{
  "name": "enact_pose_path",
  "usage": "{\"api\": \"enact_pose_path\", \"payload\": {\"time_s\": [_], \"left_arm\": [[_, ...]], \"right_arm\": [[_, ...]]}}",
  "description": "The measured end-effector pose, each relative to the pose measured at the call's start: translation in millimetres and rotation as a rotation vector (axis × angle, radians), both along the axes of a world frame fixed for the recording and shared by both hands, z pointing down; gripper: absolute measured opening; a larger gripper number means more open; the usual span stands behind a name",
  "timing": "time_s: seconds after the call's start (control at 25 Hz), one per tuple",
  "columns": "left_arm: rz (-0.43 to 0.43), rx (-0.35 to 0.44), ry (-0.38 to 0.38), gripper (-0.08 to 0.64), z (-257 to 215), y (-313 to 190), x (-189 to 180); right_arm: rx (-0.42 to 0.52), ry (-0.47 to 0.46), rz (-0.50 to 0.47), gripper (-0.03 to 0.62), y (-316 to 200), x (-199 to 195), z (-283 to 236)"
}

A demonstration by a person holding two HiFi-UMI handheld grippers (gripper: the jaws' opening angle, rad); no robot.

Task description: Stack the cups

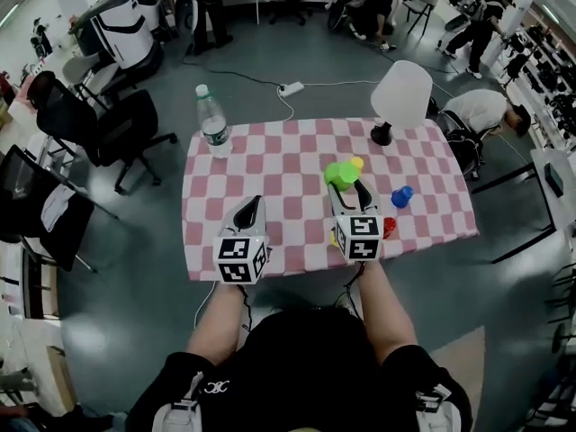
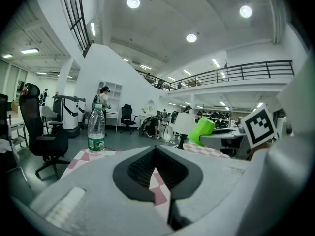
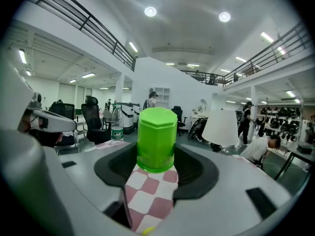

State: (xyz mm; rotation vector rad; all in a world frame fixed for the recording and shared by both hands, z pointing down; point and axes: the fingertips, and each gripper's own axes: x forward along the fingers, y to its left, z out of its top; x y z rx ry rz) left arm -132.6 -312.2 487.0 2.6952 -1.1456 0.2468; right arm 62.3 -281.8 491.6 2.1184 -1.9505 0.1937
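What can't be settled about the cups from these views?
- Yellow item: head view, mostly hidden behind the green cup held by the right gripper; whether it is a cup is unclear.
- Red cup: head view, partly covered by that gripper; its orientation is unreadable.
- Blue cup: head view, too small to tell which end is open.

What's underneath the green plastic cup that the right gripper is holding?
Below the upside-down green plastic cup, clamped between the fingers of the right gripper, only the pink-and-white checked tablecloth shows. The cup's opening faces down, so its inside is hidden.
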Motion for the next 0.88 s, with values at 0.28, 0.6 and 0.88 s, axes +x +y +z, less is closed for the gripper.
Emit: {"api": "enact_pose_path", "payload": {"time_s": [0.28,0.6,0.88], "left_arm": [[0.056,0.016,0.001,0.015,-6.8,17.2,57.0],[0.080,0.004,-0.014,0.015,-1.3,42.5,108.6],[0.048,0.000,-0.041,0.015,7.5,56.2,120.6]], "right_arm": [[-0.029,-0.013,0.042,0.236,36.0,50.6,12.2],[-0.100,-0.031,-0.013,0.236,70.4,73.7,54.7],[-0.191,-0.052,-0.089,0.236,81.8,70.9,102.0]]}}
